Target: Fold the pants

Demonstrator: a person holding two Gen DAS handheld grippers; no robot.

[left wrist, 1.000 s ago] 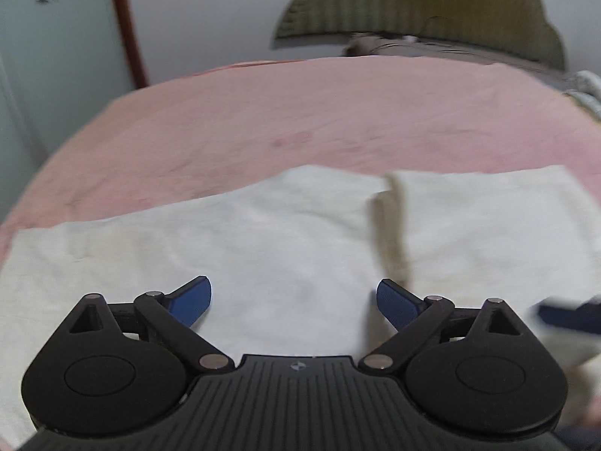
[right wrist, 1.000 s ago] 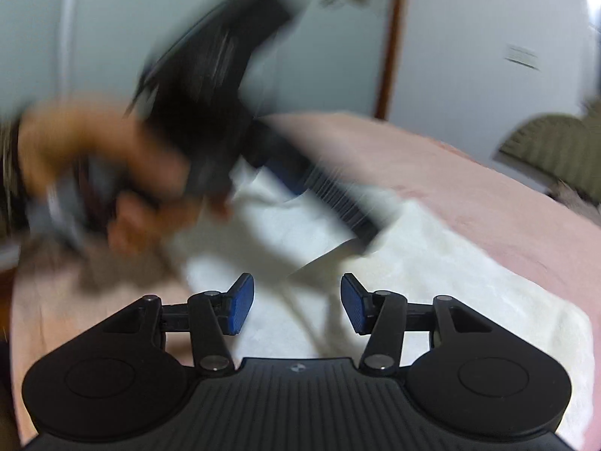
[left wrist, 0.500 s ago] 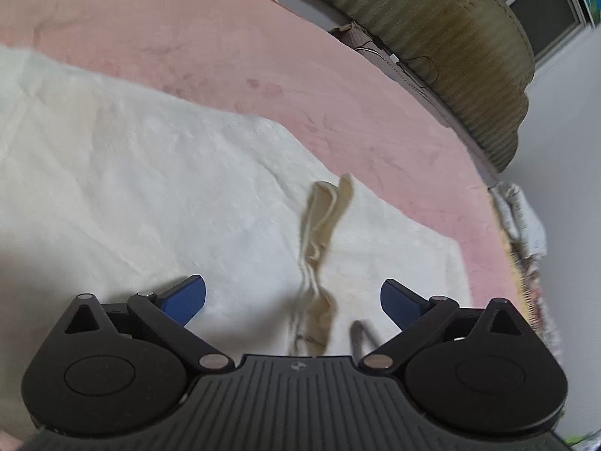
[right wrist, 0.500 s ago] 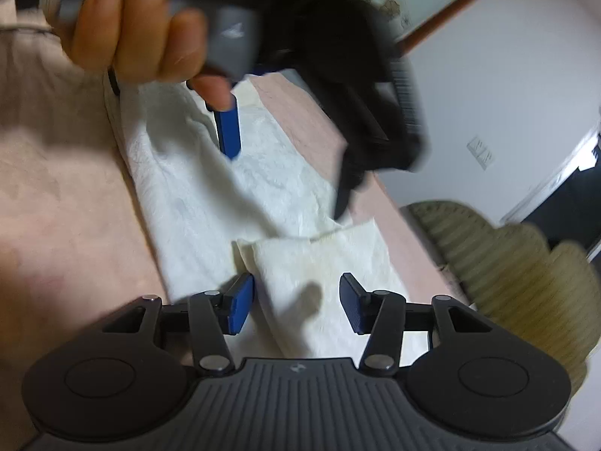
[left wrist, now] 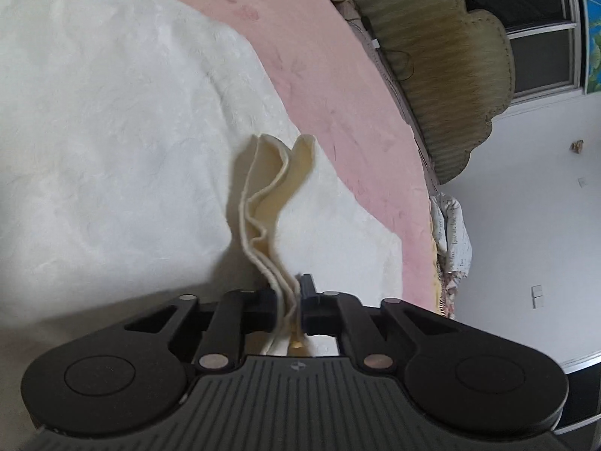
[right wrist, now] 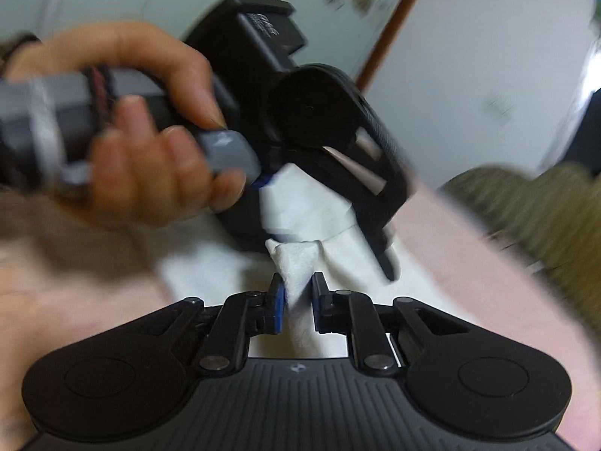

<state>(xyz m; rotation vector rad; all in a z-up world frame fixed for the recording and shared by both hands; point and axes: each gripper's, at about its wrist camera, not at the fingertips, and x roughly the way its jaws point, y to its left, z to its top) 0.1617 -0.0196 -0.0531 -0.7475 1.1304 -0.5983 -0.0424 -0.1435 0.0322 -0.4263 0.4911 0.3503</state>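
White pants [left wrist: 112, 131] cover a pink bed [left wrist: 338, 112] by an olive headboard [left wrist: 450, 75].

Pink bedsheet [left wrist: 338, 86] under all; olive scalloped headboard [left wrist: 443, 75] at far edge; window [left wrist: 541, 22] beyond; brown door frame [right wrist: 394, 26].

Pants [left wrist: 112, 150] spread on the bed [left wrist: 338, 75], ahead and left of the left claw [left wrist: 289, 300]. Raised fold of the pants runs forward from between its jaws. Headboard [left wrist: 450, 75] beyond, to its right. Right claw [right wrist: 296, 300]: pants corner between closing jaws; hand [right wrist: 150, 131] ahead-left.
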